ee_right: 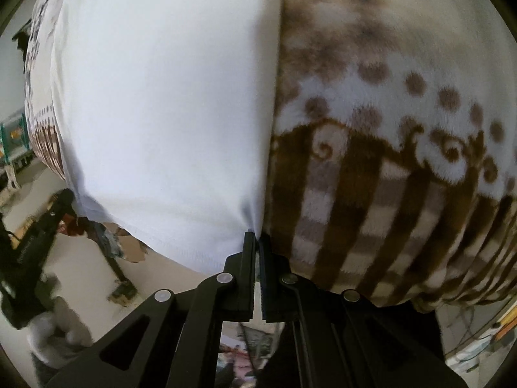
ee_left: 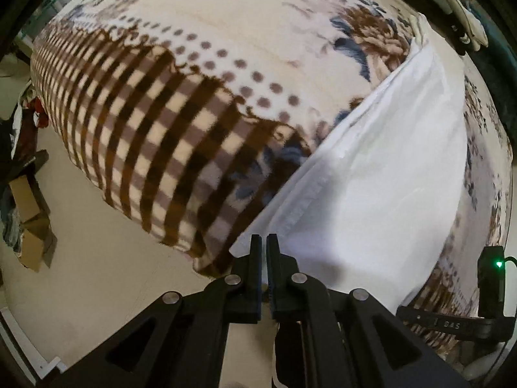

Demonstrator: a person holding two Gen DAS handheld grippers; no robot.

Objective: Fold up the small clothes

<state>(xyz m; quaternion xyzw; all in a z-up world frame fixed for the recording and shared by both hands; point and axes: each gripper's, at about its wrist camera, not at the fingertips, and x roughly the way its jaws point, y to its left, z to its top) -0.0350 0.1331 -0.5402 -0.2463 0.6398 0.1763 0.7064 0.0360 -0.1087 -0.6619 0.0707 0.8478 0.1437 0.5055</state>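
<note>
White garment (ee_left: 371, 168) lies spread on patterned blanket (ee_left: 181, 123), near edge hanging toward floor. My left gripper (ee_left: 266, 242) clamped on its left corner; my right gripper (ee_right: 255, 237) pinched tight on right corner, fabric puckered there.

Risk, my judgement: thin pinch slips if I pull unevenly; blanket fuzz drags cloth, skewing fold.

Containers: cardboard box (ee_left: 24, 200) on floor, contents not visible.

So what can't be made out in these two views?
- White garment: its type; left wrist view shows only a flat folded panel, the far end blurred at the rim.
- Right tool: how much cloth it pinches; its fingers cover the corner.
- Left tool: the same, in the left wrist view.
- Floor clutter: small, blurred.
</note>
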